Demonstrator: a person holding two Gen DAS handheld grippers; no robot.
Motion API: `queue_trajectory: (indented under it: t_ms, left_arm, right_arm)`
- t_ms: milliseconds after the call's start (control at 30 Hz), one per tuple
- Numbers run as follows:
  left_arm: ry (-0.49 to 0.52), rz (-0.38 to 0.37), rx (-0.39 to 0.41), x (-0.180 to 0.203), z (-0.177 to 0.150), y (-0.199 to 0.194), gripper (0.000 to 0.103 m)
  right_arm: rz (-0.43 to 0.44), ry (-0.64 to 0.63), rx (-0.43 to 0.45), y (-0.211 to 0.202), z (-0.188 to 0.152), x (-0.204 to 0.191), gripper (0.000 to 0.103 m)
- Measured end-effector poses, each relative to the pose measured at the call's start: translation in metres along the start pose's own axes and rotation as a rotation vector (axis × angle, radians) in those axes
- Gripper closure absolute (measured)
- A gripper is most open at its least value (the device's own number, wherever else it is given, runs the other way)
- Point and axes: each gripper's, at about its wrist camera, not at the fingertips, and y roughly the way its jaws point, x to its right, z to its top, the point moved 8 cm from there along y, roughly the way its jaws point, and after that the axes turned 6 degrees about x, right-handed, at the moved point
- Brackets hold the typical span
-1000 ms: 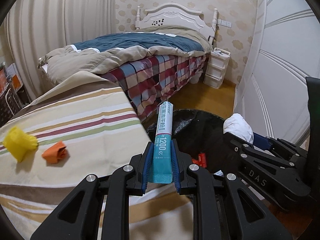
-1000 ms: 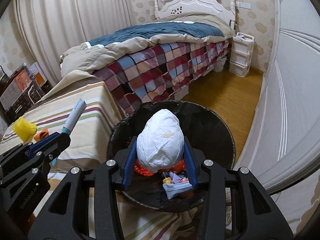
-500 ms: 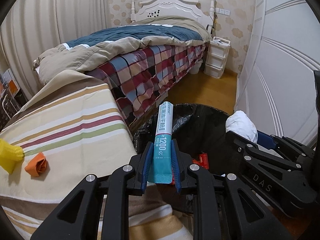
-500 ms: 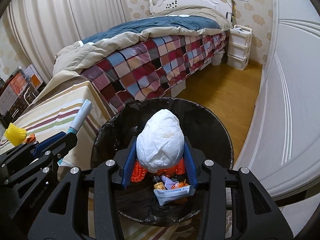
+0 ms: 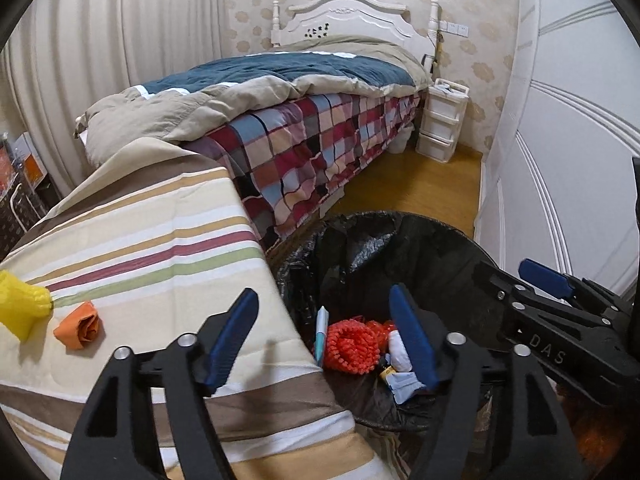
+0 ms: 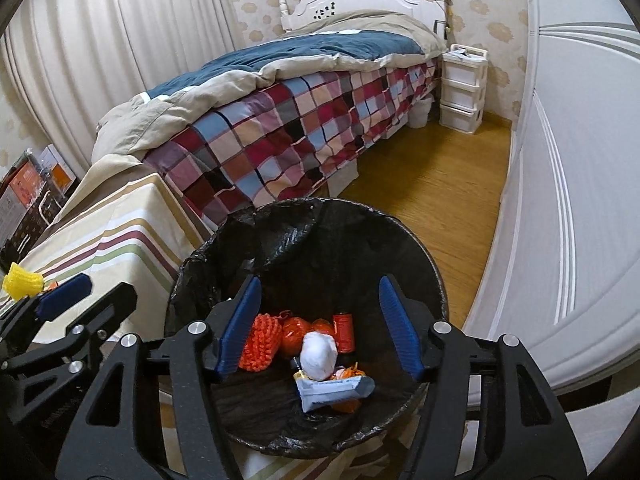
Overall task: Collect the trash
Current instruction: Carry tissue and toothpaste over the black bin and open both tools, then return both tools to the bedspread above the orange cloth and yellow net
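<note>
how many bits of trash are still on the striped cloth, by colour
yellow: 1, the yellow foam net
orange: 1, the crumpled orange scrap
total: 2 left on the striped cloth; the rest of the trash lies in the black-lined bin

Both my grippers gape empty.
My left gripper (image 5: 324, 326) spreads its 2 blue-padded fingers (image 5: 232, 336) wide; my right gripper (image 6: 320, 320) just beside it holds its 2 fingers (image 6: 400, 326) equally far apart, both tilted downward.
</note>
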Motion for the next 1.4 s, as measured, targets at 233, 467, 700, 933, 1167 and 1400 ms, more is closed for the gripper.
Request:
queue_trajectory:
  t_ms: [233,467,700,933,1167,1400]
  left_arm:
    - [-0.017,0.023,0.014,-0.013,-0.002,-0.016,0.027]
    - [-0.059,0.042,0.032,-0.039,-0.007,-0.037,0.026]
    - [-0.106,0.085,0.042,-0.071,-0.017,-0.059,0.025]
    - [-0.125,0.163,0.047,-0.108,-0.032,-0.077,0.025]
    - [-0.177,0.247,0.034,-0.153,-0.053,-0.093,0.025]
    - [-0.242,0.346,0.018,-0.208,-0.073,-0.111,0.025]
  right_arm:
    - [0.003,-0.002,0.017,-0.011,0.001,-0.007,0.033]
    - [0.011,-0.01,0.022,-0.022,-0.003,-0.021,0.029]
    - [0.047,-0.03,0.009,-0.031,-0.014,-0.046,0.029]
    - [0.121,-0.075,-0.006,-0.04,-0.027,-0.09,0.029]
    - [0.206,-0.162,-0.033,-0.042,-0.041,-0.152,0.028]
    - [0.284,-0.232,-0.079,-0.038,-0.059,-0.212,0.028]
